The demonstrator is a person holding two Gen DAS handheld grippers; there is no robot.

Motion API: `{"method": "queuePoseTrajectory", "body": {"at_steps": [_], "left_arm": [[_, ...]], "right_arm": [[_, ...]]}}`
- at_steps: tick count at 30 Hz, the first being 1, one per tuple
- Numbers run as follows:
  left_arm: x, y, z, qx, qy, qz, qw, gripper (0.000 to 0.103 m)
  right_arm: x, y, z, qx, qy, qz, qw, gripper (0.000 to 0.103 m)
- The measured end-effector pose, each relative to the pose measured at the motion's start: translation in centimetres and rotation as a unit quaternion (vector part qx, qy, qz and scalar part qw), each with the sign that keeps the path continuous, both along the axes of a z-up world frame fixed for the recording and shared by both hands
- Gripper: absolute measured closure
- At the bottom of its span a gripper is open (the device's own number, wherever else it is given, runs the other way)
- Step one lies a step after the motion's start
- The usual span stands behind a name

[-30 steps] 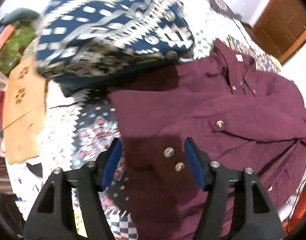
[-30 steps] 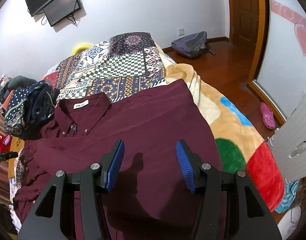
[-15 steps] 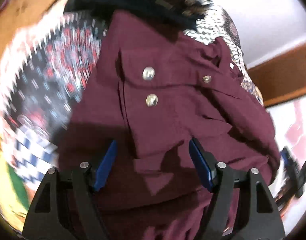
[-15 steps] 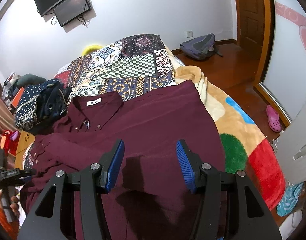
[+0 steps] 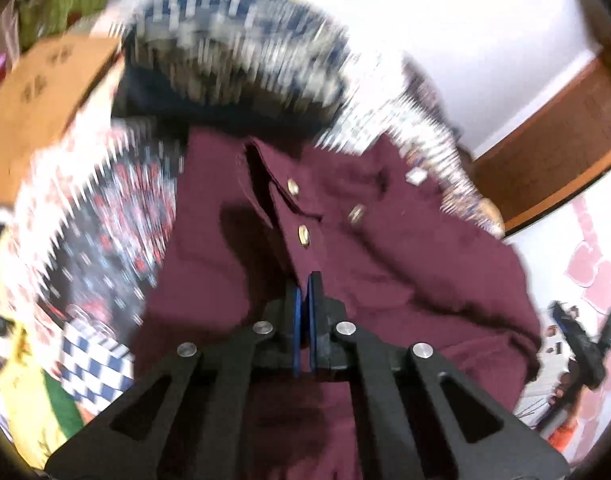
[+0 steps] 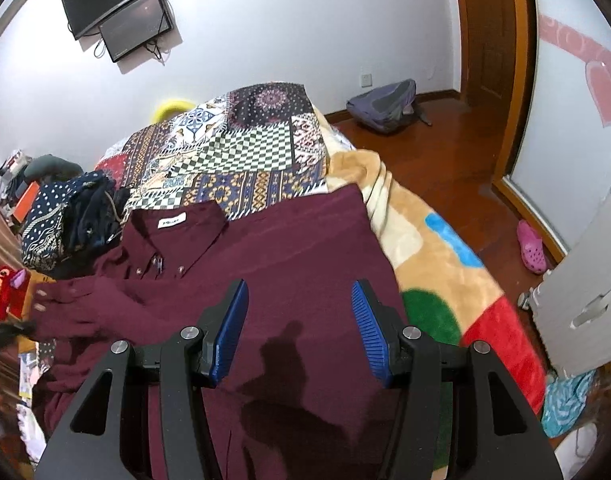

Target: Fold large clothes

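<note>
A large maroon button-up shirt lies spread on the bed, collar and white label toward the far left. In the left wrist view the shirt fills the middle, and my left gripper is shut on the sleeve cuff with its brass buttons. My right gripper is open and empty, hovering above the middle of the shirt body. The left sleeve stretches out toward the left edge.
A patchwork quilt and a tan fleece blanket cover the bed. A pile of navy patterned clothes sits by the collar, also in the left wrist view. A backpack and a pink shoe lie on the floor.
My left gripper moved in over the sleeve cuff and closed on it. The right gripper stayed open above the shirt, its view shifting slightly.
</note>
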State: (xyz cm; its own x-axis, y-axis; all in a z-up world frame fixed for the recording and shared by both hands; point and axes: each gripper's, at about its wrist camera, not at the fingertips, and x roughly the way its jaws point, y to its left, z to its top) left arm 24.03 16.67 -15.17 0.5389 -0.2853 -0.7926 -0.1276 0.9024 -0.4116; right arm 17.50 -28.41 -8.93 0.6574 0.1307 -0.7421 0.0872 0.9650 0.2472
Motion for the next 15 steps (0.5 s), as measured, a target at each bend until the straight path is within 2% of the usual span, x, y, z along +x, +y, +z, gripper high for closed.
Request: {"method": "queuePoseTrajectory", "body": {"at_steps": [2, 4, 7, 9, 11, 14, 15], "left_arm": [[-1.1, 0.8, 3.3, 0.005, -0.04, -0.001, 0.9992, 0.102], [-2.2, 1.6, 5.2, 0.01, -0.059, 0.0, 0.9982, 0.102], [-3.4, 2.9, 5.7, 0.016, -0.062, 0.007, 0.9979, 0.102], [-3.9, 3.5, 4.1, 0.019, -0.047, 0.016, 0.9986, 0.102], [-3.8, 4.5, 1.2, 0.013, -0.014, 0.024, 0.9995, 0.102], [-4.0, 4.8, -3.2, 0.036, 0.03, 0.027, 0.9985, 0.101], [-4.0, 4.5, -4.9, 0.048, 0.049, 0.026, 0.9973, 0.101]], "right_arm": [[0.4, 0.3, -0.1, -0.005, 0.0, 0.003, 1.0, 0.053], [0.8, 0.7, -0.4, -0.005, 0.003, 0.008, 1.0, 0.053], [1.1, 1.7, -1.3, -0.007, 0.013, 0.018, 1.0, 0.053], [1.3, 2.2, -2.1, -0.008, 0.028, 0.027, 0.999, 0.053], [1.6, 2.8, -3.4, -0.012, 0.049, 0.036, 0.998, 0.053], [1.5, 3.7, -4.2, -0.044, 0.055, 0.05, 0.996, 0.05], [1.4, 4.0, -4.2, -0.055, 0.054, 0.057, 0.995, 0.046]]}}
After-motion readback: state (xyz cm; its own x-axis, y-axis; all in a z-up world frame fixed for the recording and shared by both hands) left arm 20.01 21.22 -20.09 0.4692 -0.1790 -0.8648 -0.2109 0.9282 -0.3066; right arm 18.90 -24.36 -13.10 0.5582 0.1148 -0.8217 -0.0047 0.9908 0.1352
